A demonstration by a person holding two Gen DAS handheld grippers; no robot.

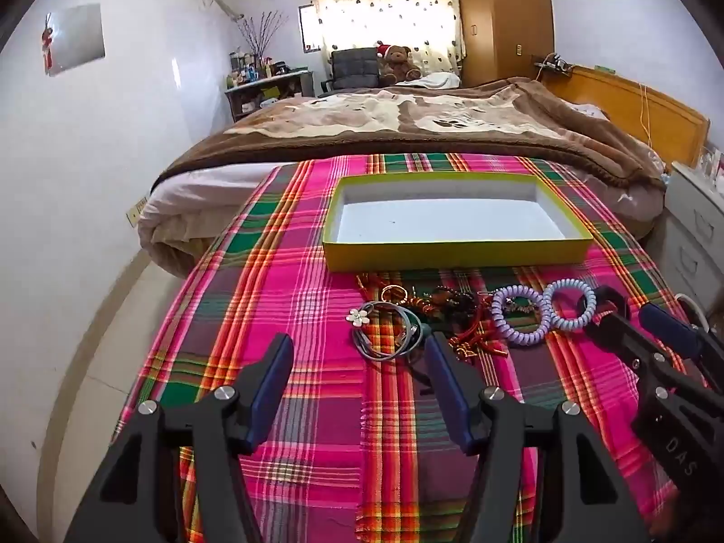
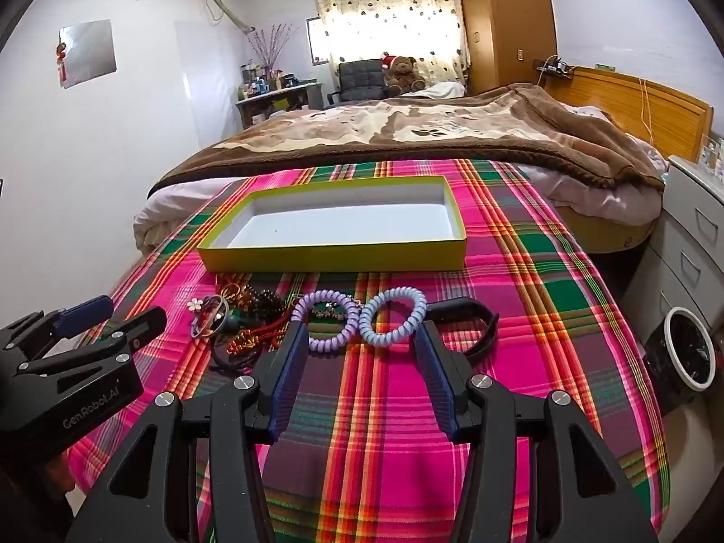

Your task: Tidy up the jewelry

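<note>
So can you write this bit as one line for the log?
stage: start | left gripper: open, empty | right gripper: open, empty | yellow box: empty | jewelry pile: on plaid cloth

A home bedroom: blanketed bed, wardrobe, teddy bear.

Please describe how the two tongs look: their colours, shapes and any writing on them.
Both the left tongs and the right tongs are matte black plastic with two long fingers, each lined with a ribbed dark blue pad. Round silver screws sit at the pivots. The left body bears "GenRobot.AI" in pale letters; the right body shows "DAS". No cables or sleeves are visible.
</note>
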